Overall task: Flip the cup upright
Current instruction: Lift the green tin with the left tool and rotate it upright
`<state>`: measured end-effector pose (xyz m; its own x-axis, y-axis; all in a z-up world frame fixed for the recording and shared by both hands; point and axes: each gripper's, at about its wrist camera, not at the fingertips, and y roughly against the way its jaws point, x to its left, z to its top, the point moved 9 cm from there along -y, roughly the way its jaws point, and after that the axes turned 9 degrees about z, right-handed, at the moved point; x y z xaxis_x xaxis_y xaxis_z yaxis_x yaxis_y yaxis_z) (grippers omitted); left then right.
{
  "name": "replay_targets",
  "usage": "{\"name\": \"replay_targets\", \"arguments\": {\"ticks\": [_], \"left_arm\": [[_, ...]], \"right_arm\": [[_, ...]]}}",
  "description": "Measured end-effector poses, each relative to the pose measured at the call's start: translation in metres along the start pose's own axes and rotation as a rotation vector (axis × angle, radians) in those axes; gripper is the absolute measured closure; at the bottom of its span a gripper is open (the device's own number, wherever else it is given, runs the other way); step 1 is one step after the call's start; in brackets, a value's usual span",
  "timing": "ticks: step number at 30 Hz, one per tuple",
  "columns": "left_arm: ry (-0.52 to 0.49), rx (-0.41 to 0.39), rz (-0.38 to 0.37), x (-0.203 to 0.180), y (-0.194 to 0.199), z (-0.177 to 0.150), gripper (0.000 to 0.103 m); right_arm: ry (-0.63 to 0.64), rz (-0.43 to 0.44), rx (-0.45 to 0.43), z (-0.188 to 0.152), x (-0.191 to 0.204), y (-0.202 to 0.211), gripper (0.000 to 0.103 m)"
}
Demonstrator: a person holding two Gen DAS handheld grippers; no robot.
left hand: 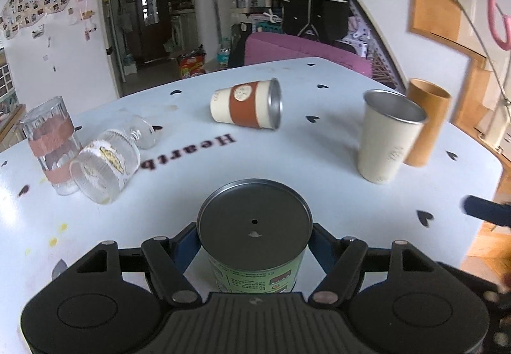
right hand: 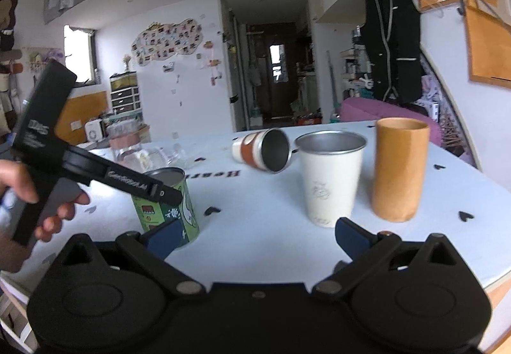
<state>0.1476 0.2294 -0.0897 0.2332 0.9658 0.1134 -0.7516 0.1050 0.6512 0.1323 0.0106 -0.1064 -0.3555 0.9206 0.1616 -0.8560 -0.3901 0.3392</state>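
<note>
A green printed cup point(left hand: 255, 245) stands upside down on the white table point(left hand: 287, 168), its grey base facing up. My left gripper point(left hand: 254, 247) is shut on it, blue fingers pressed to both sides. The same cup shows in the right wrist view point(right hand: 169, 210) with the left gripper point(right hand: 150, 191) reaching over it. My right gripper point(right hand: 255, 235) is open and empty above the table's near edge. A cream cup with a brown sleeve point(left hand: 247, 104) lies on its side further back; it also shows in the right wrist view point(right hand: 263, 154).
A cream metal cup point(left hand: 388, 136) and an orange tube cup point(left hand: 426, 122) stand upright at the right. At the left a glass with pink bands point(left hand: 52, 146) stands and a ribbed glass point(left hand: 107, 165) lies tipped. The table edge point(right hand: 498, 277) is near right.
</note>
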Motion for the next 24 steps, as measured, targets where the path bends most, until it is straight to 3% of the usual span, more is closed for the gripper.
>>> {"name": "replay_targets", "arguments": {"ticks": [9,12,14,17,20,24], "left_arm": [[-0.019,0.008,-0.037,-0.008,0.006,-0.002,0.029],[-0.013,0.024,-0.038,-0.006,0.001,0.002,0.026],[-0.006,0.026,-0.049,-0.006,0.000,0.006,0.017],[-0.002,0.025,-0.052,-0.007,0.000,0.011,0.012],[-0.020,0.031,-0.048,-0.009,-0.004,0.017,0.012],[-0.031,0.046,-0.042,-0.010,-0.013,0.025,0.014]], "right_arm": [[0.004,0.140,0.070,-0.024,0.031,-0.024,0.012],[-0.017,0.229,0.084,-0.029,0.043,-0.030,0.031],[-0.040,0.286,0.103,-0.032,0.049,-0.035,0.055],[-0.087,0.369,0.140,-0.038,0.060,-0.046,0.080],[-0.096,0.426,0.169,-0.043,0.075,-0.054,0.093],[-0.116,0.486,0.184,-0.044,0.095,-0.064,0.096]]}}
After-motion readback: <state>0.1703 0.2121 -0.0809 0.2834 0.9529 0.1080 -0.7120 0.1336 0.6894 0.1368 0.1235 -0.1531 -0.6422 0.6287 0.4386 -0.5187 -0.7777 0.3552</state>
